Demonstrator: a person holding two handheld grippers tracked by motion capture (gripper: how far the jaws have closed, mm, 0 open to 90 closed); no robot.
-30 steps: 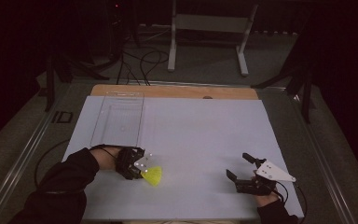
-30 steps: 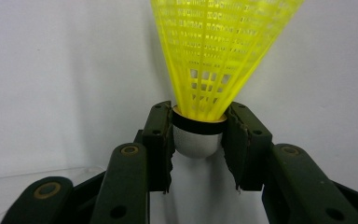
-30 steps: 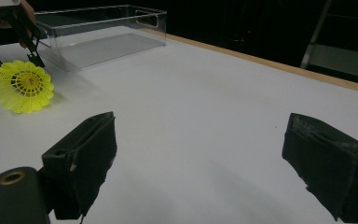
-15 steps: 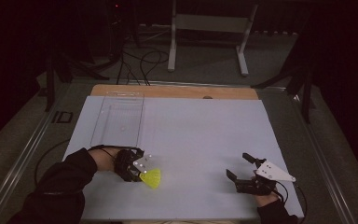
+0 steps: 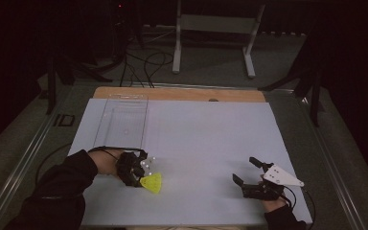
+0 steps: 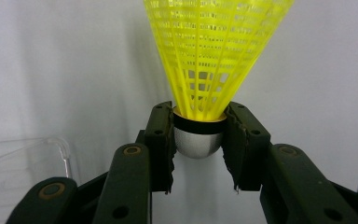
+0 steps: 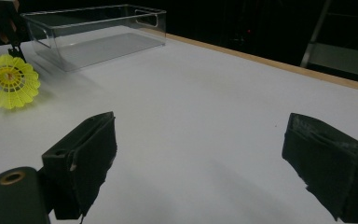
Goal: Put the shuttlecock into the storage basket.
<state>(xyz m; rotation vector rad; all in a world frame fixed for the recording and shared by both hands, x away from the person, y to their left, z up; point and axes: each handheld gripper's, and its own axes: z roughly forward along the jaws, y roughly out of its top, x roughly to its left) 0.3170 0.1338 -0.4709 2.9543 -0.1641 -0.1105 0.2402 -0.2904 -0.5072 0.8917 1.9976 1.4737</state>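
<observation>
A yellow plastic shuttlecock [image 5: 152, 182] with a silvery rounded cap is held just above the white table at the near left. My left gripper [image 6: 198, 140] is shut on its cap [image 6: 197, 142], and the yellow skirt [image 6: 214, 51] fans away from the jaws. In the right gripper view the shuttlecock [image 7: 8, 80] faces the camera, skirt open, at the far left. My right gripper [image 5: 248, 176] rests low at the near right of the table, open, with nothing between its fingers [image 7: 86, 161].
A clear plastic bin [image 5: 122, 120] stands at the left back of the white table [image 5: 211, 139], just beyond the left hand; the bin [image 7: 98, 35] appears empty. A wooden strip [image 5: 182, 94] runs along the table's far edge. Stands and cables sit on the dark floor beyond.
The left gripper and the shuttlecock have shifted slightly, the skirt now pointing more to the right and toward the near edge. The right gripper has stayed put.
</observation>
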